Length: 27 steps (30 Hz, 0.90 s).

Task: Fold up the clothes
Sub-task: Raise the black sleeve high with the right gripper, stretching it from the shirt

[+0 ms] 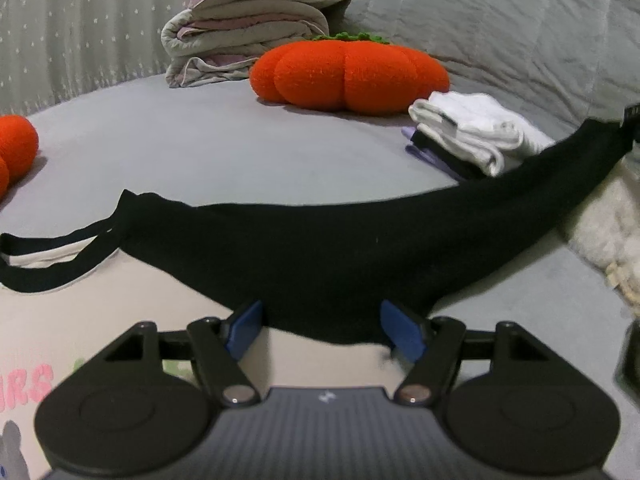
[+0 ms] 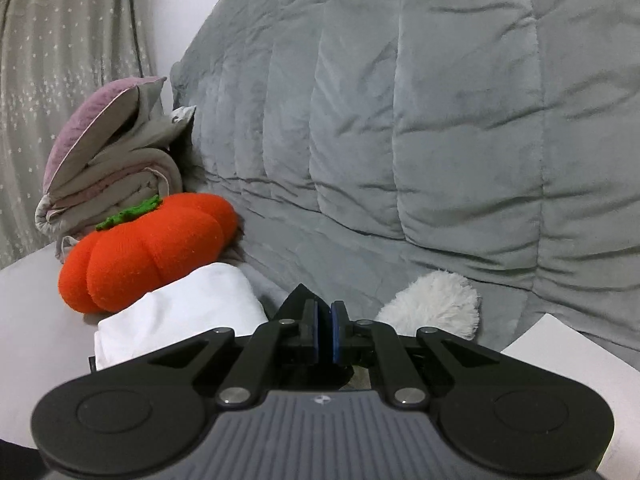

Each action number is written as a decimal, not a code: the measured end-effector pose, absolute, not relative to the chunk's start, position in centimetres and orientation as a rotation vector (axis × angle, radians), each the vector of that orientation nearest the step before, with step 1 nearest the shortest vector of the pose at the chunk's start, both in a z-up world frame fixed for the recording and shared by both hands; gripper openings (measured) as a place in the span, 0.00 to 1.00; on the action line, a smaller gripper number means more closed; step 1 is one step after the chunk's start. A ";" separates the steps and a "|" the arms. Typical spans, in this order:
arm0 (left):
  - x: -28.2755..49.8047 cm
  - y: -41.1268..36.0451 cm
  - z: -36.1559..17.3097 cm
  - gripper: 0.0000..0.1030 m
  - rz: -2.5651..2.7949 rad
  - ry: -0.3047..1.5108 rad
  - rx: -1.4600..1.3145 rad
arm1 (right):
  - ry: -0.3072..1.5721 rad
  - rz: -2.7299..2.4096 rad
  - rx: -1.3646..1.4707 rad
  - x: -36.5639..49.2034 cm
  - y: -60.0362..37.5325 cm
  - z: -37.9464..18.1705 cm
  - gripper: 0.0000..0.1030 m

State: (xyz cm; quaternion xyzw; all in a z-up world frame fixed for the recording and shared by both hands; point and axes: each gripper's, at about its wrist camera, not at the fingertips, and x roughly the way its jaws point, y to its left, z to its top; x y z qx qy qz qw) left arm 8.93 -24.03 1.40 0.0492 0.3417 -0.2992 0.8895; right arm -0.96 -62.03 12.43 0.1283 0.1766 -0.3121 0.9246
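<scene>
My right gripper (image 2: 324, 330) fingers pinch corner of black garment (image 1: 320, 248), lifted toward bed's right edge. My left gripper (image 1: 322, 330) fingers spread, garment's near hem just ahead, unpinched. Long axis runs left-right across bed (image 1: 180, 148). Folded stack (image 1: 472, 136) near right end; open room at left-centre.

Only readable bit is some pink lettering, looks like "URS" cut off by the frame edge, printed on the cream garment (image 1: 120, 300) at about 8 o'clock in the left wrist view. Each tool body has a tiny white logo mark, too small to read.
</scene>
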 end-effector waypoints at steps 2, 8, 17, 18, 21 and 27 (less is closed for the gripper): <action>9.6 -23.7 2.1 0.64 -0.639 0.723 0.054 | 0.338 -0.626 0.253 -1.0 -61.7 12.7 0.08; 11.3 -25.2 4.4 0.63 -0.715 0.712 -0.003 | 0.199 -0.576 0.234 -1.8 -60.4 14.2 0.08; 14.0 -32.4 4.2 0.62 -0.857 0.651 0.196 | 0.073 -0.441 0.160 -3.5 -57.9 16.5 0.08; 14.0 -32.9 4.4 0.62 -0.889 0.632 0.206 | 0.058 -0.423 0.168 -3.8 -57.8 16.8 0.08; 14.0 -34.7 5.1 0.64 -0.988 0.588 0.238 | 0.029 -0.392 0.192 -4.4 -57.9 17.3 0.08; 14.1 -38.5 4.3 0.64 -1.164 0.615 0.299 | 0.077 -0.388 0.208 -3.4 -57.9 16.7 0.08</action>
